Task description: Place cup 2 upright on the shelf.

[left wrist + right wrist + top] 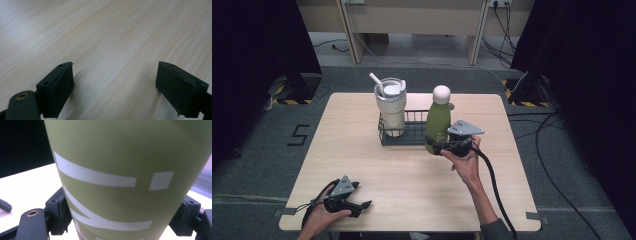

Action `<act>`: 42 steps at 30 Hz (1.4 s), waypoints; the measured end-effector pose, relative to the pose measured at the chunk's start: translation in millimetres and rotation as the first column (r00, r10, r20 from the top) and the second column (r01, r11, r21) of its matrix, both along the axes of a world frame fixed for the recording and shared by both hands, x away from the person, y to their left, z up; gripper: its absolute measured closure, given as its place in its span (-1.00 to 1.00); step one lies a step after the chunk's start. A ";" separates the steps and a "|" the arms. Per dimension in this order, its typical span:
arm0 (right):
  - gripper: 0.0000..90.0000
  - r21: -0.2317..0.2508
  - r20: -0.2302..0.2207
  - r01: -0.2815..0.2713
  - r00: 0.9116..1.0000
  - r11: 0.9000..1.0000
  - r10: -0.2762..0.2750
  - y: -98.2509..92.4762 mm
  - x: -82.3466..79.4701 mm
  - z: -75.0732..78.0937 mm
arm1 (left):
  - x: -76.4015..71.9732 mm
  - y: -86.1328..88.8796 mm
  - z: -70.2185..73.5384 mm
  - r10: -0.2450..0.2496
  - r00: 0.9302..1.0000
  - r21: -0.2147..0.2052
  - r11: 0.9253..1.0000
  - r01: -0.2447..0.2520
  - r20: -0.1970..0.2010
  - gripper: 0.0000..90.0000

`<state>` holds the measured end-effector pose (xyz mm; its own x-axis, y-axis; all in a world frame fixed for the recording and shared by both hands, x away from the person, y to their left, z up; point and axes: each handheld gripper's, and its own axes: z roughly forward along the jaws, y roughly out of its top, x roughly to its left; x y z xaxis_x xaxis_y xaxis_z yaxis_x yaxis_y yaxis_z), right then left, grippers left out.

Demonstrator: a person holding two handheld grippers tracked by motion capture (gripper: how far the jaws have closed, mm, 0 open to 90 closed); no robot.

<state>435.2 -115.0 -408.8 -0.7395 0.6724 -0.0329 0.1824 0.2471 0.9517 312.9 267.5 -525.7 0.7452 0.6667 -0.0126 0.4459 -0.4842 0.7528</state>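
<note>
A green bottle [438,122] with a pale round cap stands upright at the right end of a black wire basket [414,131]. My right gripper [438,147] is shut on its lower body. In the right gripper view the bottle [120,170], green with white stripes, sits between both black pads [58,211]. A cream tumbler [390,105] with a lid and straw stands in the basket's left end. My left gripper [366,205] rests near the table's front left corner, open, with only bare wood [112,45] between its fingers [58,87].
The light wooden table [362,160] has open room in front of and beside the basket. Cables run over the grey floor at the right [552,165]. Dark curtains hang at both sides, and a desk frame stands beyond the table.
</note>
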 end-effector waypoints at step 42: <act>-0.53 -0.008 -0.020 0.036 0.999 0.999 -0.036 34.7 66.0 34.5 | -0.2 0.3 0.2 -0.003 1.000 -0.001 1.000 0.003 -0.002 -0.68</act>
<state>501.3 -80.3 -374.3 -0.7154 0.6983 -0.0231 0.2106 0.2470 0.9458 312.7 267.8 -525.5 0.7475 0.6641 -0.0141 0.4454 -0.4853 0.7524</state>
